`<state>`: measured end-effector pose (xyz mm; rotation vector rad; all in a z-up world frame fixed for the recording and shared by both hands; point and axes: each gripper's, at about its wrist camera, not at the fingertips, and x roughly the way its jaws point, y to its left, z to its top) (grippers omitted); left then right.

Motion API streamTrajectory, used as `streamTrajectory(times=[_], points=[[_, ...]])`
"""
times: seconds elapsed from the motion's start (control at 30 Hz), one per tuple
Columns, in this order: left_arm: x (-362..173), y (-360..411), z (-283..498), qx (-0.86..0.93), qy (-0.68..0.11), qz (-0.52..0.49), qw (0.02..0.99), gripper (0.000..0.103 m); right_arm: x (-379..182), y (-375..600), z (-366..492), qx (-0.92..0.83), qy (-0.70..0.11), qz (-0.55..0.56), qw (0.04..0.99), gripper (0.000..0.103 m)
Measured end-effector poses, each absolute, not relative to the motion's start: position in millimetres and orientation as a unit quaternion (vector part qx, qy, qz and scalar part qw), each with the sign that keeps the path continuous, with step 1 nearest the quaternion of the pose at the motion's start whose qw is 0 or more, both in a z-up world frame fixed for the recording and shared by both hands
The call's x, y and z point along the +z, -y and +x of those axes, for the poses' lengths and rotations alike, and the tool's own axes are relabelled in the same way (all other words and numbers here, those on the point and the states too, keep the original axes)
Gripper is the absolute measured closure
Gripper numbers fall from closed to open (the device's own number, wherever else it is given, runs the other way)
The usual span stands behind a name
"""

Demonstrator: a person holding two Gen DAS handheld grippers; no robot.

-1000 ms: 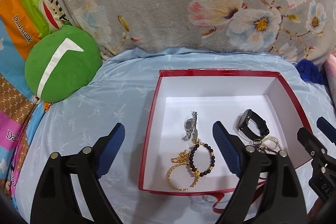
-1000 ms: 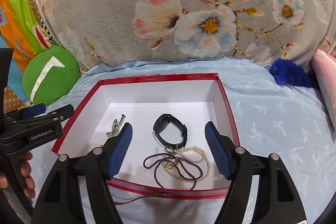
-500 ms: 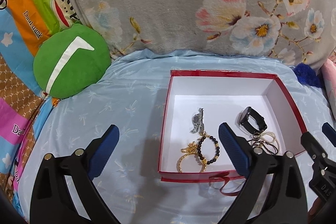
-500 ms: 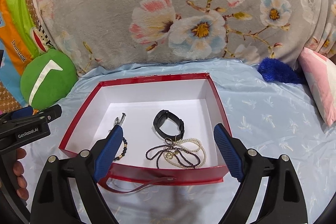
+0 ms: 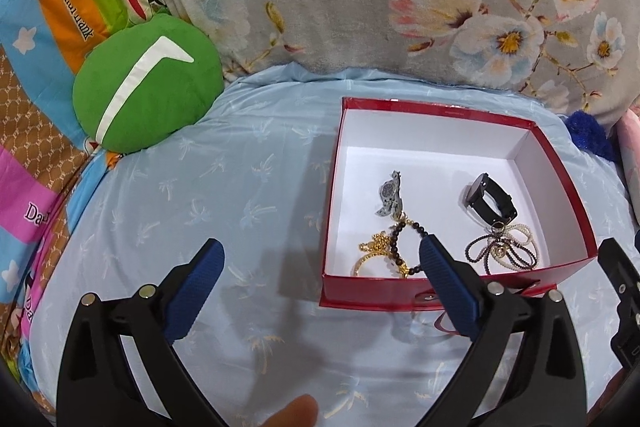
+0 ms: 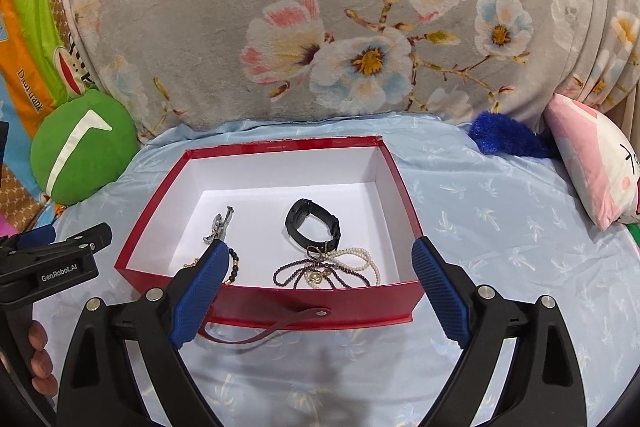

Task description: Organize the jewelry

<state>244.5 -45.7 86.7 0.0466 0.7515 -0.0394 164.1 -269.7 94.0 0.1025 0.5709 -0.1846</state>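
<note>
Grey floral blanket [image 6: 320,27] fills the background, heaped along the far edge of a bed under a pale blue sheet [image 5: 240,187]; a cartoon-print cloth [image 5: 40,27] hangs at the left; a round green cushion [image 5: 148,87] leans where sheet meets blanket, and a pink pillow [image 6: 592,167] lies at the right with a blue fuzzy thing [image 6: 508,139] beside it; an open red box [image 6: 280,303] with a white inside sits on the sheet, a red strap [image 6: 260,331] trailing from its near wall. Inside lie the jewelry: a black watch [image 6: 312,227] near the middle, a tangle of pearl and dark bead necklaces [image 6: 328,271] touching it on the near side, a silver watch [image 5: 390,195] to the left, a dark bead bracelet [image 5: 404,247] and gold chain [image 5: 376,247] nearer the front wall.

Left gripper [image 5: 320,283] hangs over bare sheet left of the box, jaws wide and holding nothing, its right fingertip crossing the box's near wall in view; right gripper [image 6: 320,287] stands before the near wall, jaws opening with nothing pressed between them.
</note>
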Motion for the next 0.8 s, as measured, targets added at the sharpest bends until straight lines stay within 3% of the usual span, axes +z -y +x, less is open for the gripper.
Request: streamTrajectory(times=[0.8], points=[[61,78,247,0.005,-0.379,0.041,0.925,0.007,65,278,178,-0.097,-0.301,0.056,0.947,0.013]])
